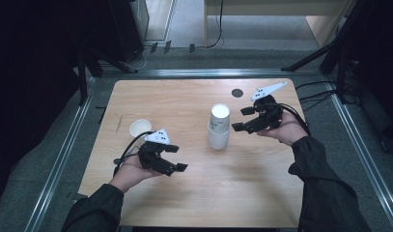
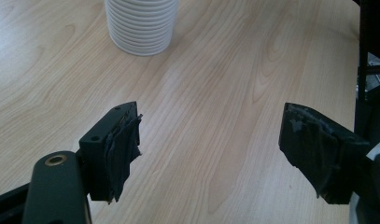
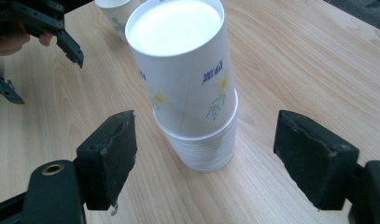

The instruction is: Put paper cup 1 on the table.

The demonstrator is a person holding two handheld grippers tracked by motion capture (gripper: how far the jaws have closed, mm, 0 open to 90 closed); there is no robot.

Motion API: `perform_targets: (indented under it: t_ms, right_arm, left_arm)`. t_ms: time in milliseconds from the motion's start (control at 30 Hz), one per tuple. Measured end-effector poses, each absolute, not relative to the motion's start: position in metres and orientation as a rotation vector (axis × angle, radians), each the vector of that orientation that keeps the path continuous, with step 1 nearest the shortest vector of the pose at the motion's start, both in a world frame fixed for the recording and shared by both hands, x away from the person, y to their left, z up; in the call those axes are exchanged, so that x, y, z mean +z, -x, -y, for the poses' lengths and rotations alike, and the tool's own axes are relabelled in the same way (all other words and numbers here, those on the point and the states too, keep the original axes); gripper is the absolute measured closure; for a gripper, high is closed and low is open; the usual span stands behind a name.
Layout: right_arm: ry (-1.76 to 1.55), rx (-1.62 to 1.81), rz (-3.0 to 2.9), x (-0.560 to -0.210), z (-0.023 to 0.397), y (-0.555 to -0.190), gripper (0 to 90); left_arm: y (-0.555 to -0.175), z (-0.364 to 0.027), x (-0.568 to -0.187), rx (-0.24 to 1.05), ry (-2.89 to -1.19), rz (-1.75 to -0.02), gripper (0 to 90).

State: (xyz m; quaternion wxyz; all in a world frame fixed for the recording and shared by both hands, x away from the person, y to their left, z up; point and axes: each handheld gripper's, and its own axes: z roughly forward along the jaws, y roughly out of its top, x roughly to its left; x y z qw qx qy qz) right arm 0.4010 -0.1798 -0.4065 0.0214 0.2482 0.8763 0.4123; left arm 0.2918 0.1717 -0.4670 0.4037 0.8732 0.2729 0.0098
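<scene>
**Separating one cup from the inverted stack — approach and grip**

**High view.** The cup stack [image 1: 218, 126] stands upside down near the middle of the tabletop [image 1: 194, 193]. A single cup [image 1: 140, 128] stands mouth-up, well apart from the stack on its left. The right gripper [image 1: 244, 119] hangs just right of the stack's upper part, jaws apart and empty. The left gripper [image 1: 177, 158] waits nearer the person, left of the stack, jaws also apart with nothing between them.

**Left gripper view.** The ribbed rims at the stack's base [image 2: 142, 25] lie ahead of the left gripper [image 2: 208, 140], well clear of its pads. Judged use: bring this gripper to the base rims to brace the stack — without it, the whole stack is likely to lift.

**Right gripper view.** The top cup [image 3: 183, 65] sits between the wide-set jaws of the right gripper [image 3: 204, 158], but beyond their tips, untouched. The single cup's rim [image 3: 112, 7] shows past the stack.

Recommended procedure:
- Advance until the pads flank the top cup's wall above the rim bundle.
- Close gently; paper walls crush easily.
- Lift straight up along the stack's axis — a tilt could topple it.
</scene>
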Motion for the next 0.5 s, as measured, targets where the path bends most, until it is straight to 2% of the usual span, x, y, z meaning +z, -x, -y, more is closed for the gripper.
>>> perform_targets:
  t_ms: [367, 500]
  right_arm:
    - [-0.688, 1.136, -2.805, -0.395, 0.162, -0.411, 25.4]
    - [-0.646, 1.115, -2.82, -0.391, 0.154, -0.413, 25.4]
  left_arm:
    - [-0.292, -0.174, -0.468, -0.012, -2.18, -0.685, 23.2]
    - [-0.292, -0.175, -0.468, 0.012, -2.173, -0.687, 23.5]
